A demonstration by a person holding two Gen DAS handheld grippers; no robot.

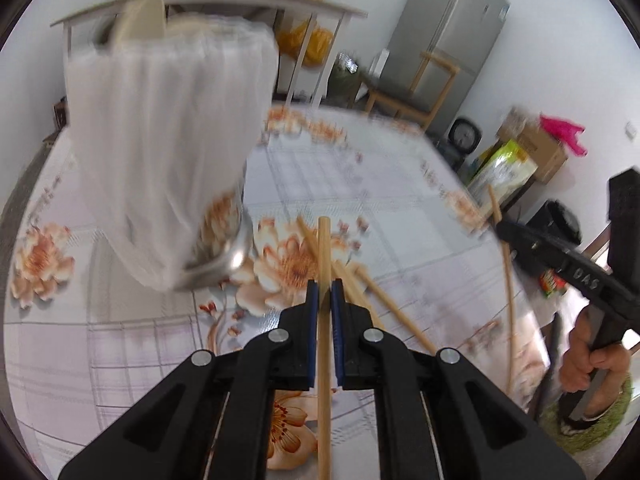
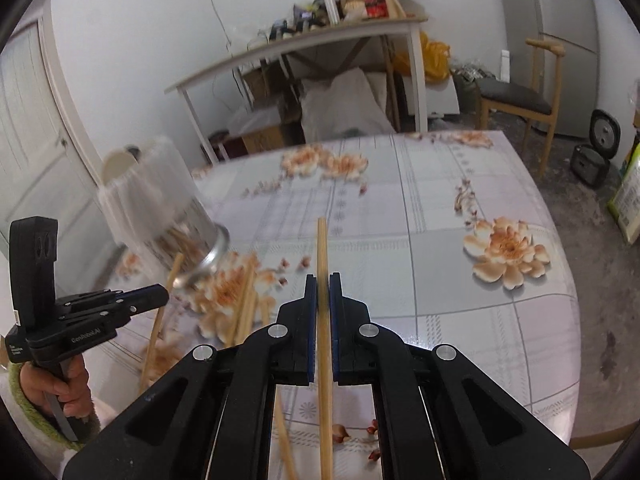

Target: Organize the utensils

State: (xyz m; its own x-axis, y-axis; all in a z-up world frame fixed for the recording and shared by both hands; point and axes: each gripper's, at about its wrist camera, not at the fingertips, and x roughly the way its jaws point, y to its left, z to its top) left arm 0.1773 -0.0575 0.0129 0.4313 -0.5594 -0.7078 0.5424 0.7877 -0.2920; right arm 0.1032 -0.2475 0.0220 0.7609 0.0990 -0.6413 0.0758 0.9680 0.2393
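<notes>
My left gripper [image 1: 324, 288] is shut on a wooden chopstick [image 1: 324, 264] that points forward over the flowered table. My right gripper [image 2: 322, 282] is shut on another wooden chopstick [image 2: 322, 248]. Several loose chopsticks [image 1: 360, 292] lie on the table just past my left gripper; they also show in the right wrist view [image 2: 246, 304]. A tall frosted utensil holder [image 1: 168, 152] with a metal base ring stands tilted at the left, blurred; it also shows in the right wrist view [image 2: 160, 208]. The right gripper shows at the right edge of the left wrist view [image 1: 505, 232], the left gripper in the right wrist view [image 2: 162, 295].
The table [image 2: 440, 240] has a flowered plastic cover. Behind it stand a cluttered white side table [image 2: 304, 40], a wooden chair [image 2: 516, 100] and a grey fridge [image 1: 448, 40]. Boxes and bags [image 1: 520, 156] sit on the floor at the right.
</notes>
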